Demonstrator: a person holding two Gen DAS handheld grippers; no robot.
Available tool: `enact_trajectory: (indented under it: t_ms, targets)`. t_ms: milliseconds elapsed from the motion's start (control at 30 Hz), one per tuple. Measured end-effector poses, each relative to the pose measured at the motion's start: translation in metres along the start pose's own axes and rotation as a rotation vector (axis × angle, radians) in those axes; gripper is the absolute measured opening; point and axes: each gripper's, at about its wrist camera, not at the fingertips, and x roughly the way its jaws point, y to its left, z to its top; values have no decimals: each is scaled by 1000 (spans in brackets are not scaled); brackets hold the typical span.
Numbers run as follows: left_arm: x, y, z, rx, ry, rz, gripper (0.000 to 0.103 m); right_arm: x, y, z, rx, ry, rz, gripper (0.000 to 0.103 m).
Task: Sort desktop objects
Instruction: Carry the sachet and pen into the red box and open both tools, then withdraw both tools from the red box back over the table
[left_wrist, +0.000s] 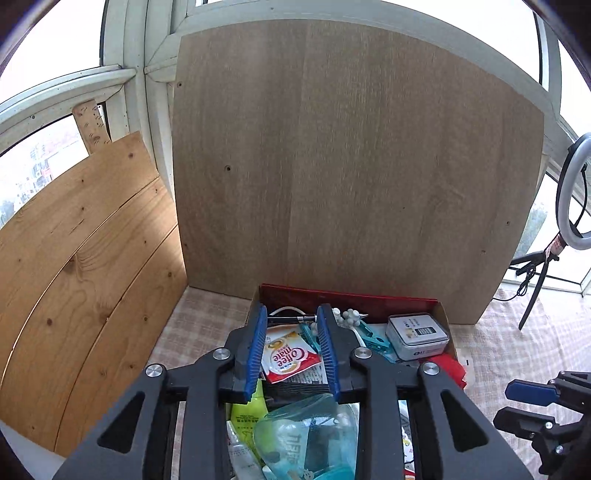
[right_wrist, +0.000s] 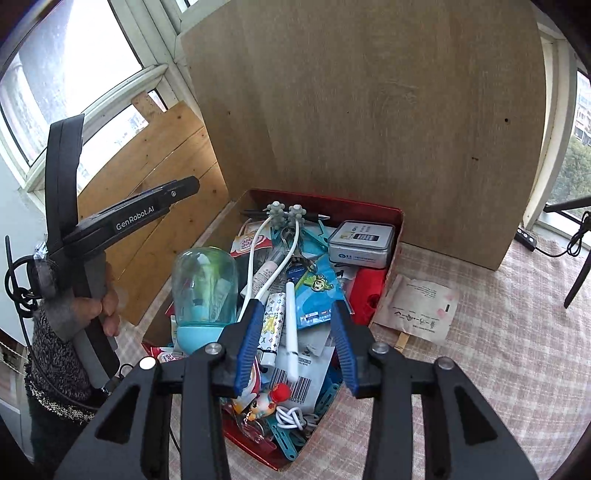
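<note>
A red cardboard box full of small clutter stands on the checked tablecloth; it also shows in the left wrist view. In it lie a clear bottle with a blue cap, a white pen, a grey tin, a white cable and a Coffee-mate sachet. My left gripper is open and empty above the box, over the sachet. My right gripper is open and empty just above the white pen.
A large wooden board stands upright behind the box. Pine planks lean at the left. A paper packet lies on the cloth right of the box. A ring light on a stand is at the far right.
</note>
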Motion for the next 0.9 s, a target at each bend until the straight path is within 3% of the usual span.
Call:
enact_trajectory:
  t_ms: [300,600,900]
  targets:
    - [-22,-18,-12,8,-18,-69,27,-29,-38,-4,46,-56,-81,38]
    - [-50,-89,-37,97,-22,-215,27,-54,-109,-35,171,-60,-172,38]
    - [-55,-168,-92,133,33,-353,28,-57,-167,-77,276,-39,-214,38]
